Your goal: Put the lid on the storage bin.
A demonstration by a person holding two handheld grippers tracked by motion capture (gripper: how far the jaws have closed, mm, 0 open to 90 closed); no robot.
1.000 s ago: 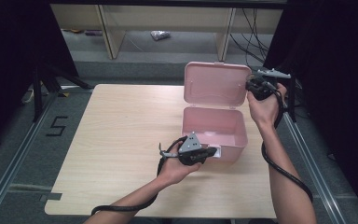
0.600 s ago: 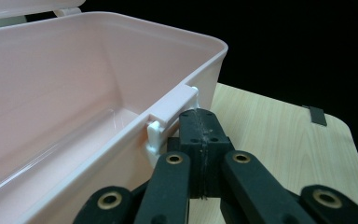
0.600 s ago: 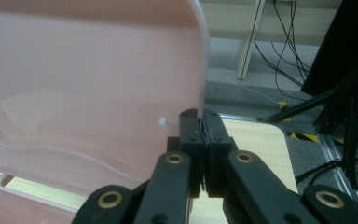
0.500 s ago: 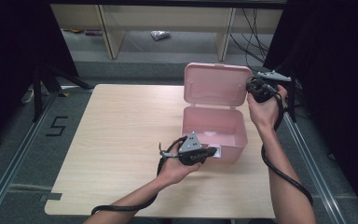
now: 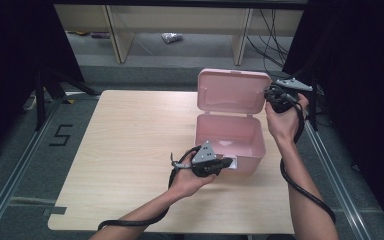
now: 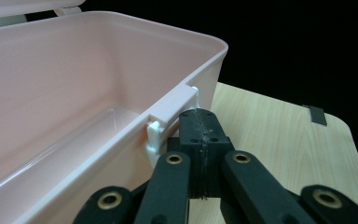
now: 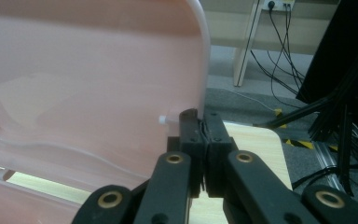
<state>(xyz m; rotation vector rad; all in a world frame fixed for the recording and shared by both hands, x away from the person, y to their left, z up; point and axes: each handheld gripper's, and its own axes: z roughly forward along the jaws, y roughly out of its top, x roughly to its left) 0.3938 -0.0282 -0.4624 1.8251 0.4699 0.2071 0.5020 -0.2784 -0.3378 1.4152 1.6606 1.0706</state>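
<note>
A: Quick one. What's on the table?

B: One pink plastic storage box point(image 5: 230, 142) with a hinged lid point(image 5: 232, 91), sitting on the right half of the light wooden table point(image 5: 125, 150). Lid is up, standing nearly upright at the far edge. The box interior looks empty from the left gripper view.

A: Grippers?

B: Two. Left gripper point(image 6: 200, 135) is clenched, jaws pressed together with nothing between them, tips right at the white latch tab point(image 6: 156, 135) on the box's near front wall. Right gripper point(image 7: 200, 135) is also clenched, empty, tips against the right edge of the raised lid, by a small white nub point(image 7: 162, 119).

A: So neither is grasping anything?

B: No, both shut on air, just nudging or bracing.

A: How will the box handle?

B: I'd judge it light: thin-walled, empty, stiff plastic. Smooth, so probably slippery for the pads, and it may slide on the table if pushed from one side. The lid swings on its hinge, so it'll likely drop fast if tipped forward.

A: Where to hold?

B: Lid by its side edge or top rim; body by the front wall near the latch, to keep it from skating.

A: Counts?

B: One box, one lid, one latch tab, two grippers, one table. Shelving point(image 5: 180, 20) behind.
</note>
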